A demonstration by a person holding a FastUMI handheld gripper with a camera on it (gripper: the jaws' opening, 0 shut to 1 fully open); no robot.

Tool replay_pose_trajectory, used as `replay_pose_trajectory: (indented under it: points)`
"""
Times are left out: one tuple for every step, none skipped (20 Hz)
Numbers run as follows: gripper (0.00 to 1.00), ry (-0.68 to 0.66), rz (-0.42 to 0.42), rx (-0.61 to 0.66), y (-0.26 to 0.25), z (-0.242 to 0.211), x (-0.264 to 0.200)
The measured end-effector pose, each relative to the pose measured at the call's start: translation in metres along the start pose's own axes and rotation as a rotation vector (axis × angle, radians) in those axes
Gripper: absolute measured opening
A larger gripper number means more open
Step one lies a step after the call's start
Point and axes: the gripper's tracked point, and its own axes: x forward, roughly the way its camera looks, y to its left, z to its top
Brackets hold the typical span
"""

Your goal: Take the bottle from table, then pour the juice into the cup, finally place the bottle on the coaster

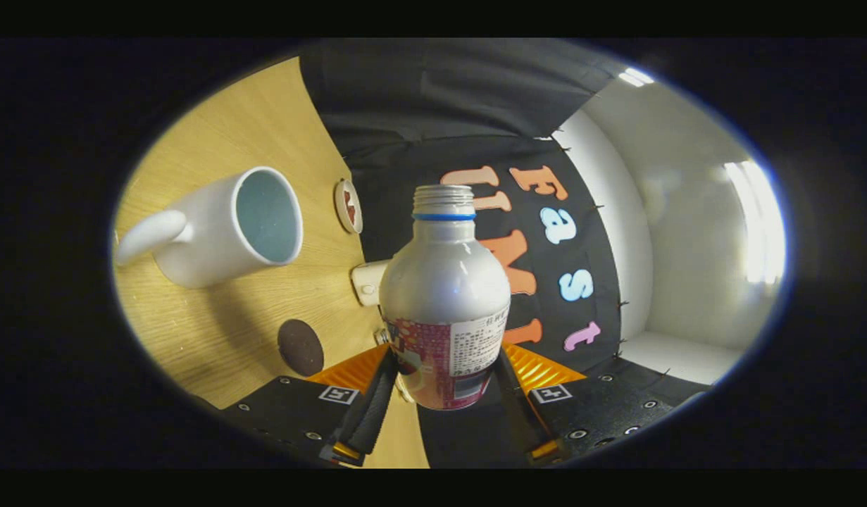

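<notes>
A silver metal bottle point(444, 282) with a red and white label and an open threaded neck sits between my fingers, and my gripper point(444, 373) is shut on its lower body. The view is rolled, so the wooden table point(222, 331) stands as a slanted surface beside the bottle. A white cup point(225, 229) with a handle stands on the table beyond the fingers, its pale blue inside facing me. A dark round coaster point(301, 347) lies on the table nearer to the fingers than the cup. The bottle's mouth is level with the cup's rim and apart from it.
A small round disc point(348, 205) with a red mark lies at the table's far edge past the cup. A pale small object point(369, 282) shows just behind the bottle at the table's edge. The black booth cloth and a white wall stand beyond.
</notes>
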Motion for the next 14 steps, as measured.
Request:
replay_pose_trajectory:
  points:
    - [0.74, -0.007, -0.009, -0.041, -0.002, 0.001, 0.001]
    - [0.74, -0.017, -0.019, -0.085, -0.006, 0.0, 0.003]
    - [0.74, -0.025, -0.028, -0.124, -0.008, 0.001, 0.003]
    - [0.74, -0.033, -0.029, -0.151, -0.009, 0.002, 0.002]
    - [0.74, -0.037, -0.019, -0.165, -0.007, 0.002, 0.002]
    - [0.74, -0.042, -0.013, -0.176, -0.007, 0.002, 0.002]
    - [0.74, -0.046, -0.018, -0.192, -0.009, 0.004, 0.002]
    - [0.74, -0.049, -0.029, -0.214, -0.015, 0.002, 0.004]
    - [0.74, -0.054, -0.039, -0.238, -0.021, 0.003, 0.004]
    - [0.74, -0.058, -0.045, -0.26, -0.023, 0.006, 0.005]
    - [0.74, -0.064, -0.046, -0.273, -0.026, 0.007, 0.005]
    - [0.74, -0.067, -0.039, -0.277, -0.026, 0.007, 0.005]
    - [0.74, -0.069, -0.036, -0.287, -0.025, 0.007, 0.007]
    - [0.74, -0.074, -0.041, -0.305, -0.029, 0.008, 0.008]
